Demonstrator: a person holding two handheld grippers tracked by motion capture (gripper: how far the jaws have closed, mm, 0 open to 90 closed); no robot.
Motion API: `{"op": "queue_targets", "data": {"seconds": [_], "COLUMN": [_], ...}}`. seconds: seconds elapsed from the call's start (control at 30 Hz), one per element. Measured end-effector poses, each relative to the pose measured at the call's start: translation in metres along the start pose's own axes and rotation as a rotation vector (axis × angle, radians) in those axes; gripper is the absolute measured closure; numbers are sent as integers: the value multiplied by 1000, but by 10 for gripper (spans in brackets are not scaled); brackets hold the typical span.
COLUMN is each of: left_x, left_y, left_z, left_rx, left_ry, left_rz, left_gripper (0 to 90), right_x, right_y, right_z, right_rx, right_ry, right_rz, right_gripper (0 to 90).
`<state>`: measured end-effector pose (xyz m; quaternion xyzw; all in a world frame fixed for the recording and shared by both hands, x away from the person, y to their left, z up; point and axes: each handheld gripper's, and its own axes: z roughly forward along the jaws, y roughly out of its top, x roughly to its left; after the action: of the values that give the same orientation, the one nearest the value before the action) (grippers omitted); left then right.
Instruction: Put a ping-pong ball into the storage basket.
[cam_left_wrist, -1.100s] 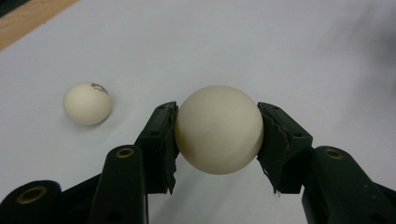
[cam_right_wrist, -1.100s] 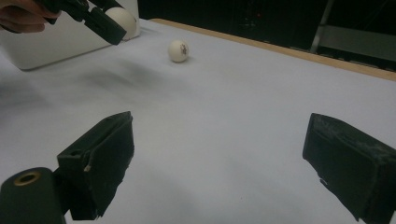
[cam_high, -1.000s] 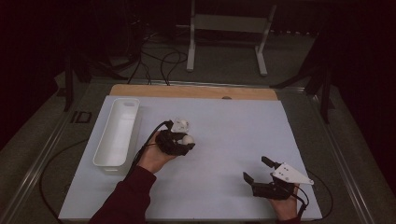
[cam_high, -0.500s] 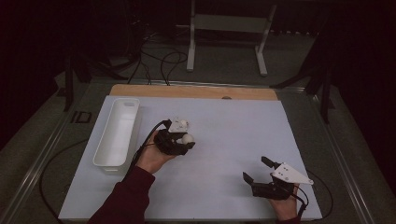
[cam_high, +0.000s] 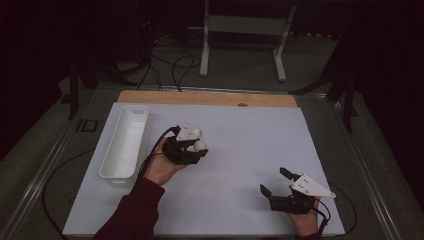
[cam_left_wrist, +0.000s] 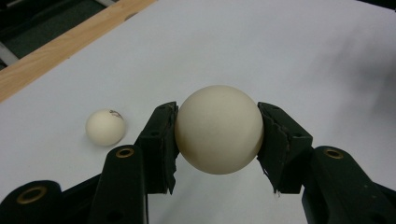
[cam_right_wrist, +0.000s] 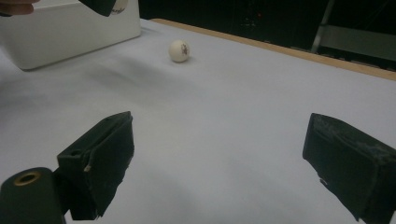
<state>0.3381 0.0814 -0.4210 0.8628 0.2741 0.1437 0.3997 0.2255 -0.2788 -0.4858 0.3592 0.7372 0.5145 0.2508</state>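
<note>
Gripping a cream-white ball (cam_left_wrist: 218, 129), my left gripper (cam_left_wrist: 217, 140) pinches it squarely between its two black jaws, one pad pressed to each side at the ball's widest girth. My left gripper view alone gives this contact in detail: the ball is smooth, matte and round, and the jaw pads are dark with rough, chipped edges. Beyond the jaws, well apart from the held ball, a second ball (cam_left_wrist: 105, 126) lies on the white sheet (cam_left_wrist: 280, 56); it looks smaller and bears a dark printed mark. The high view places my left gripper (cam_high: 186, 147) near the middle of the table, just beside the long white plastic tray (cam_high: 112, 165), and shows a strip of wooden board (cam_high: 210, 98) at the sheet's far edge. My right gripper (cam_high: 281, 184) sits near the sheet's near right corner, well apart from the left. My right gripper view shows its jaws spread wide over bare sheet, holding nothing, with the marked ball (cam_right_wrist: 179, 50) far ahead and the tray's smooth wall (cam_right_wrist: 70, 35) beyond.
</note>
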Motion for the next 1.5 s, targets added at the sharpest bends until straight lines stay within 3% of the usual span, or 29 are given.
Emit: {"op": "queue_targets", "data": {"seconds": [0.53,1.5], "left_x": [-2,3], "left_y": [2,3], "left_z": [-10,-21], "left_rx": [-33,-62], "left_ry": [15,16], "left_rz": [17,11], "left_gripper": [512,511], "right_x": [0,0], "right_y": [0,0], "right_z": [0,1], "right_rx": [-1,0], "right_ry": [2,6], "right_rz": [-1,-3], "right_gripper": [86,86]}}
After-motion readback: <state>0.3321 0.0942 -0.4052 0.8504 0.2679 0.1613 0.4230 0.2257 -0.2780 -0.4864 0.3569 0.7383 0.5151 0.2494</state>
